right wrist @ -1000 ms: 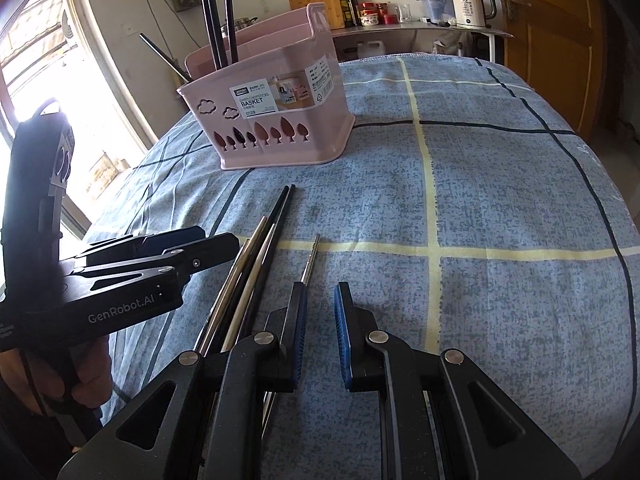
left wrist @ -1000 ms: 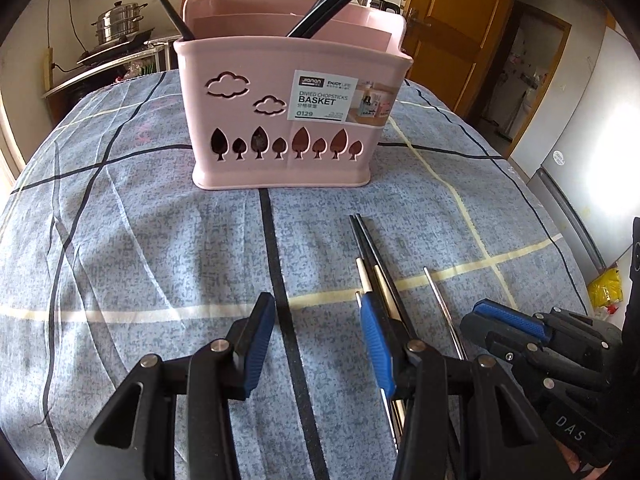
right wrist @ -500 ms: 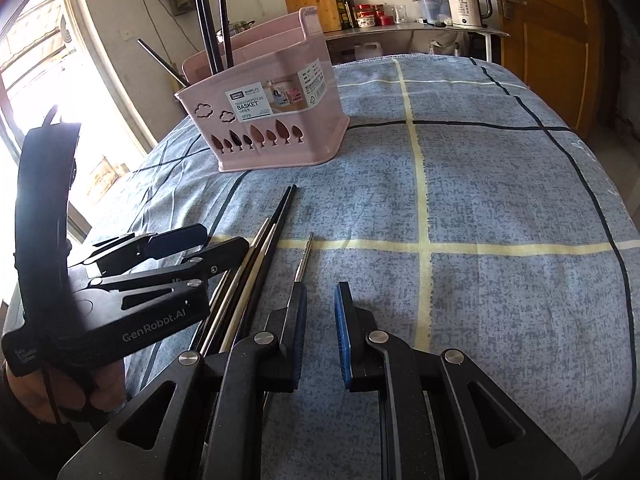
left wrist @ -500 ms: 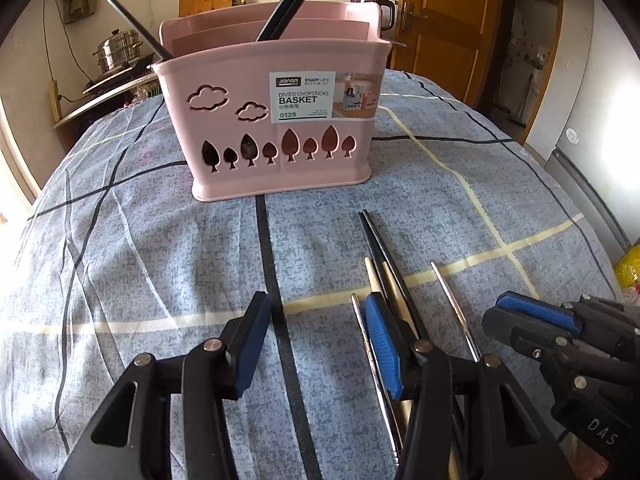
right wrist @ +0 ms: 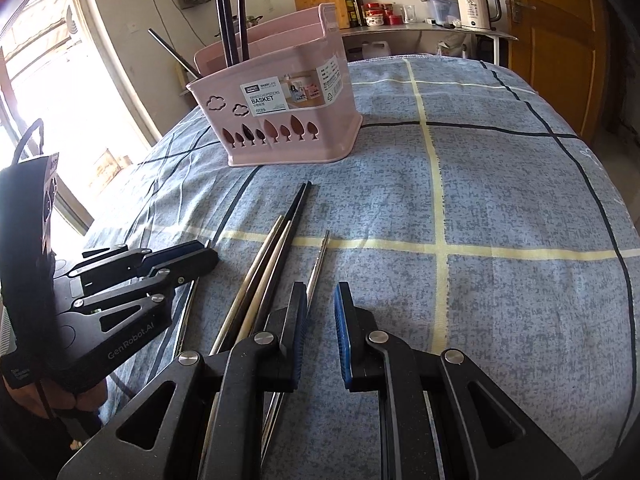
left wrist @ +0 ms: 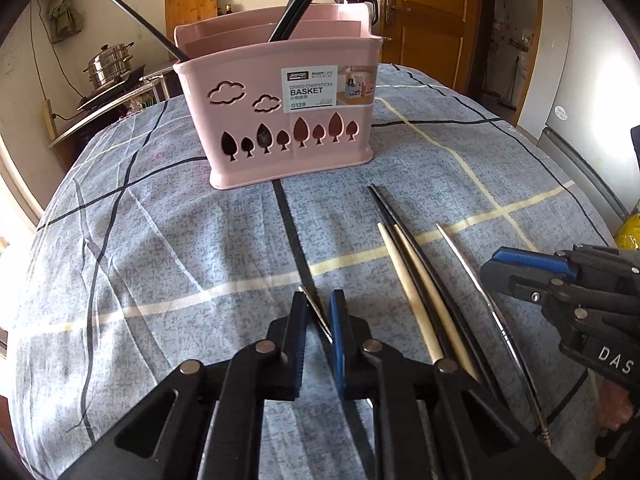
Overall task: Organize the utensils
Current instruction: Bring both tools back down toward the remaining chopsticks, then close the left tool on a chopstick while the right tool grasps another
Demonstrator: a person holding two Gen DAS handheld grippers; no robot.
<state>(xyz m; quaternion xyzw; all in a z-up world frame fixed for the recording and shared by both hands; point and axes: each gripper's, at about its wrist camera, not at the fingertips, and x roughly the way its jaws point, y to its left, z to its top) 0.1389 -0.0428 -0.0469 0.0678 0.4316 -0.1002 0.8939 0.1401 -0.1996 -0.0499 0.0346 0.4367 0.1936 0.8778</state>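
Note:
A pink chopstick basket (left wrist: 280,120) stands on the table and holds several black chopsticks; it also shows in the right wrist view (right wrist: 280,120). My left gripper (left wrist: 318,312) is shut on a thin metal chopstick (left wrist: 316,312) just above the cloth. To its right lie black chopsticks (left wrist: 400,232), two cream chopsticks (left wrist: 412,292) and another metal chopstick (left wrist: 480,300). My right gripper (right wrist: 320,300) hangs over the near ends with a narrow gap between its pads, holding nothing; a metal chopstick (right wrist: 318,268) lies just left of it.
A blue-grey checked cloth (right wrist: 500,200) covers the table. A counter with a kettle (right wrist: 478,6) stands behind, a wooden door (left wrist: 424,20) at the far right, and a steel pot (left wrist: 110,64) at the far left.
My left gripper has closed from wide open onto the thin metal chopstick and shifted slightly. The right gripper has barely moved.

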